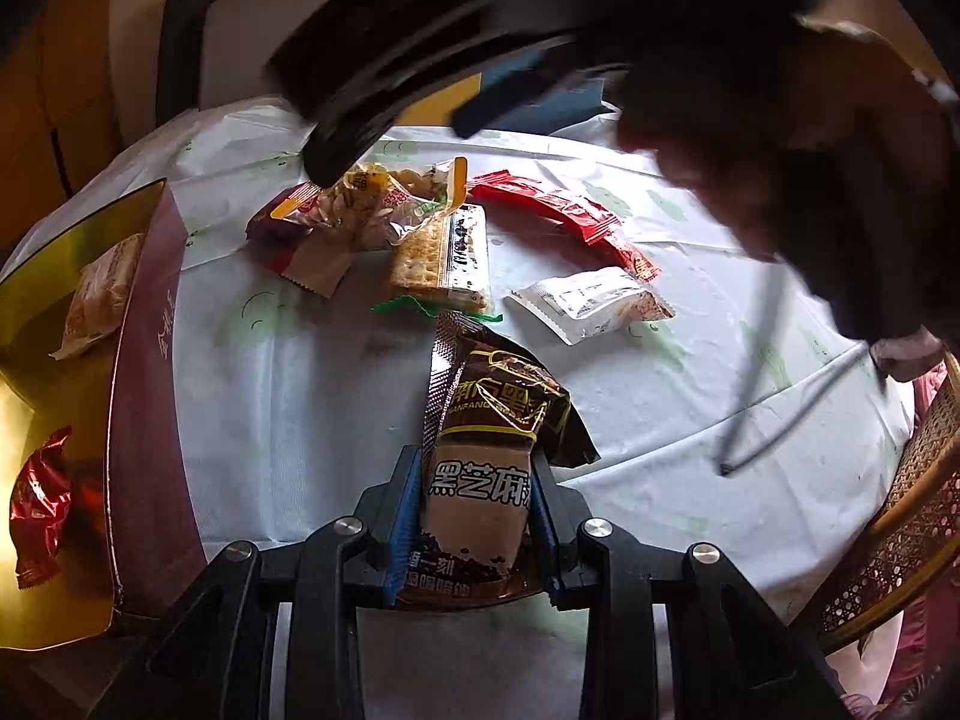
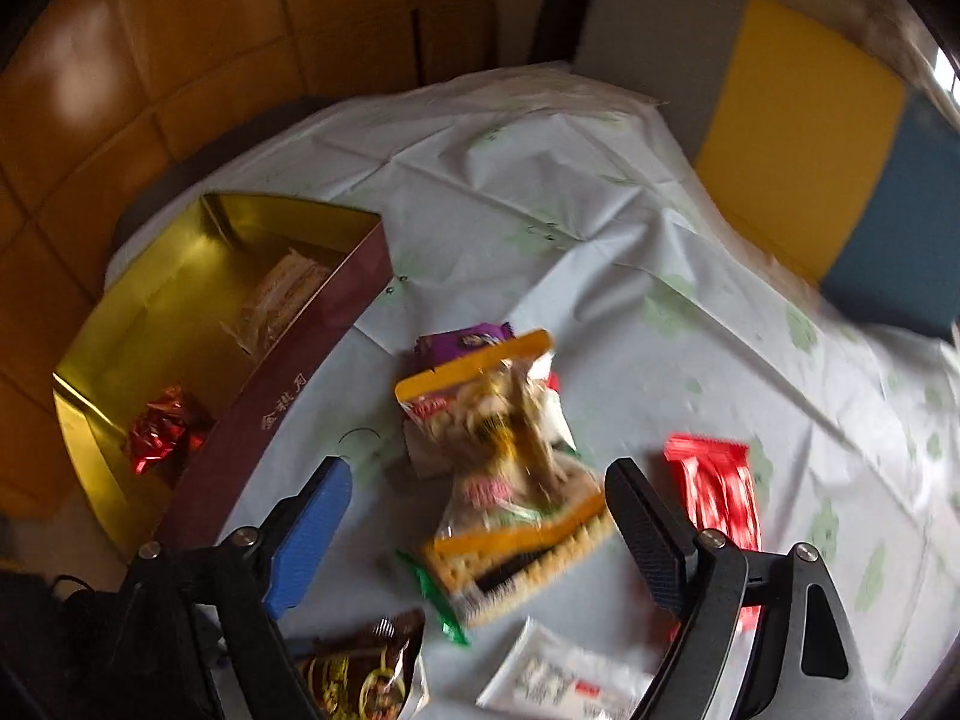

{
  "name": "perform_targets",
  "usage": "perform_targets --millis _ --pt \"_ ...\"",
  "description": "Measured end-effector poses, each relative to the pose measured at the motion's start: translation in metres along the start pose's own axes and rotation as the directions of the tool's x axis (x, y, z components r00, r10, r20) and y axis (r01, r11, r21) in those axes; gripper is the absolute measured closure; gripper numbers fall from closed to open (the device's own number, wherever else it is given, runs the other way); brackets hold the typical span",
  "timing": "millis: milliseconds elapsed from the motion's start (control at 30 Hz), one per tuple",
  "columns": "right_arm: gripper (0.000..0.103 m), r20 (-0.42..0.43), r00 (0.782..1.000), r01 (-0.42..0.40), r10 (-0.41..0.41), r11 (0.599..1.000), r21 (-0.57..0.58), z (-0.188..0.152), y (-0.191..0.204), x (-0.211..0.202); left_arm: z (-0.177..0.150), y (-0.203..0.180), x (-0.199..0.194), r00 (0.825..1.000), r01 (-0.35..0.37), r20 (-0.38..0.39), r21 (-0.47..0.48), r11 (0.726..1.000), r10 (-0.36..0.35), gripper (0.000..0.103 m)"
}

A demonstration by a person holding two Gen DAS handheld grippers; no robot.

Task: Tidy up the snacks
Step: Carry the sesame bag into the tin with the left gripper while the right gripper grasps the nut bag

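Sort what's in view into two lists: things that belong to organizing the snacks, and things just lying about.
Belongs to the job:
- brown sesame-paste packet, in the left gripper
- gold-lined maroon box
- clear orange-edged nut bag
- cracker pack
- long red packet
- white sachet
- open right gripper

Lying about:
- rattan chair
- yellow-and-blue cushion

Both wrist views look steeply down, close; shared table (image 1: pixel 288 396), right view blurred.

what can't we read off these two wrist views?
- Left wrist: right gripper is motion-smeared, hiding the far table edge.
- Left wrist: brown sachet bottom sits behind the left gripper jaws.
- Right wrist: clear nut bag and cracker pack print blurred.
- Right wrist: white packet cut off by the bottom edge.
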State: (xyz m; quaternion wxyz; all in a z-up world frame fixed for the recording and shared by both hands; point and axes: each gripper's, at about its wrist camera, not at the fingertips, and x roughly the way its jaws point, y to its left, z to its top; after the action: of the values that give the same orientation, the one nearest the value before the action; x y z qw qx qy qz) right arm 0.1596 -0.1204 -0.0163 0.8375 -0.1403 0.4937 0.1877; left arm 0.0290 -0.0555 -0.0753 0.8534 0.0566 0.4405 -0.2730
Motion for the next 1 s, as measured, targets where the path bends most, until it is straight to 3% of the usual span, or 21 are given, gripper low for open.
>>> perform_targets --millis 133,167,267,533,700,1000 --pt "0.02 -0.058 0.997 0.052 -0.057 0.995 -0.079 0.008 0.005 0.033 0.0 0.003 -0.001 1.0 0.013 0.004 -0.015 1.0 -0.013 0.069" --pt "0.042 -0.076 0.995 0.056 -0.063 0.994 -0.093 0.007 0.005 0.038 0.0 0.004 -0.001 1.0 0.015 0.005 -0.017 1.0 -0.015 0.069" --pt "0.059 -0.058 0.996 0.06 -0.065 0.995 -0.079 0.003 0.004 0.035 -0.001 0.005 -0.003 1.0 0.016 0.008 -0.019 1.0 -0.016 0.069" --pt "0.06 0.053 0.998 0.038 -0.04 0.998 0.048 -0.027 -0.013 -0.028 0.0 0.003 -0.001 1.0 0.001 0.009 -0.019 1.0 -0.001 0.069" --pt "0.06 0.023 1.0 -0.004 0.001 0.991 0.131 -0.066 -0.023 -0.052 0.004 0.002 -0.001 1.0 -0.009 -0.003 -0.029 1.0 0.009 0.07" --pt "0.06 -0.042 0.999 -0.006 0.016 0.973 0.229 -0.147 -0.026 -0.065 0.007 0.007 -0.019 1.0 0.001 0.012 -0.058 0.998 -0.001 0.075"
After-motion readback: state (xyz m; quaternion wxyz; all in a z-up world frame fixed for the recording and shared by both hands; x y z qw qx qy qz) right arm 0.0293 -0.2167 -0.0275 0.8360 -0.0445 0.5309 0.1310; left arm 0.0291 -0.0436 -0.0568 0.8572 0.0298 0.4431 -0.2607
